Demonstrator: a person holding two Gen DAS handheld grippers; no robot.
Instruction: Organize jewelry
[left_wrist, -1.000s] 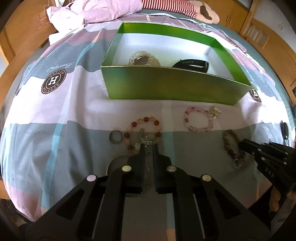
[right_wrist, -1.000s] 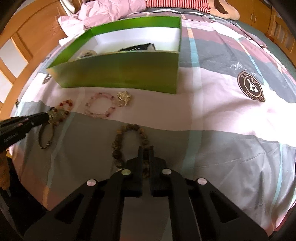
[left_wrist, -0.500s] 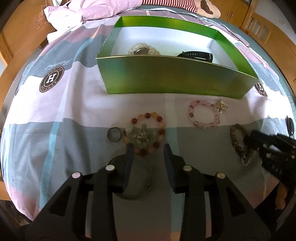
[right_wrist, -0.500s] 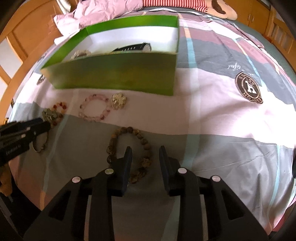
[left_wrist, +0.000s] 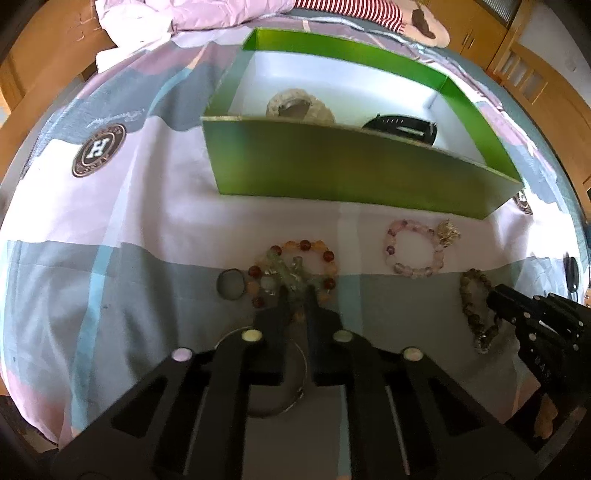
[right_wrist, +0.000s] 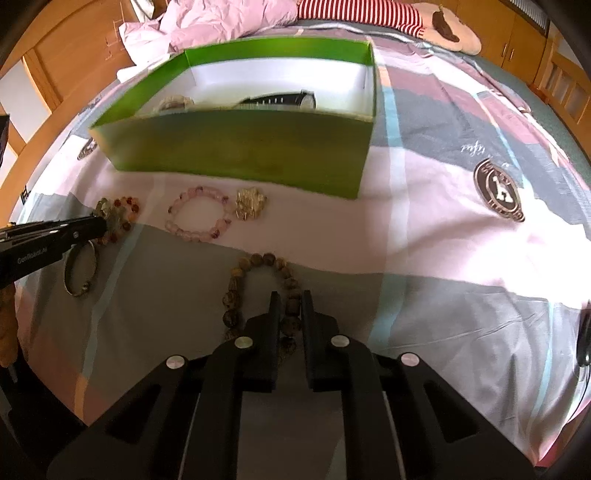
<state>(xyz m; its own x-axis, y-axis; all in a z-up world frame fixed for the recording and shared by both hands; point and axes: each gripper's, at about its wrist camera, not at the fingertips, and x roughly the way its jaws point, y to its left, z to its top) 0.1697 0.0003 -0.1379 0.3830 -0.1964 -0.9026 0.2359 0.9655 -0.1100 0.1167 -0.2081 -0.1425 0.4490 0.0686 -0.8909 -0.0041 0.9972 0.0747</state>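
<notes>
A green box (left_wrist: 354, 173) with a white inside stands on the bed and holds a pale bracelet (left_wrist: 299, 107) and a black watch (left_wrist: 402, 127). In front lie an orange-red bead bracelet with a green charm (left_wrist: 295, 269), a pink bead bracelet (left_wrist: 413, 251) with a gold charm, and a brown bead bracelet (right_wrist: 258, 291). My left gripper (left_wrist: 297, 295) is narrowed around the green charm. My right gripper (right_wrist: 290, 299) is narrowed around the brown beads (left_wrist: 476, 306).
A small dark ring (left_wrist: 231, 284) lies left of the orange bracelet. A metal bangle (right_wrist: 79, 273) lies under my left gripper. Patterned bedsheet (right_wrist: 443, 206), pink quilt (right_wrist: 221, 22) and striped pillow at the back. Wooden bed frame on both sides.
Both grippers were shut a second ago, opened wide half a second ago, and have now closed in around their bracelets. Both have moved forward slightly.
</notes>
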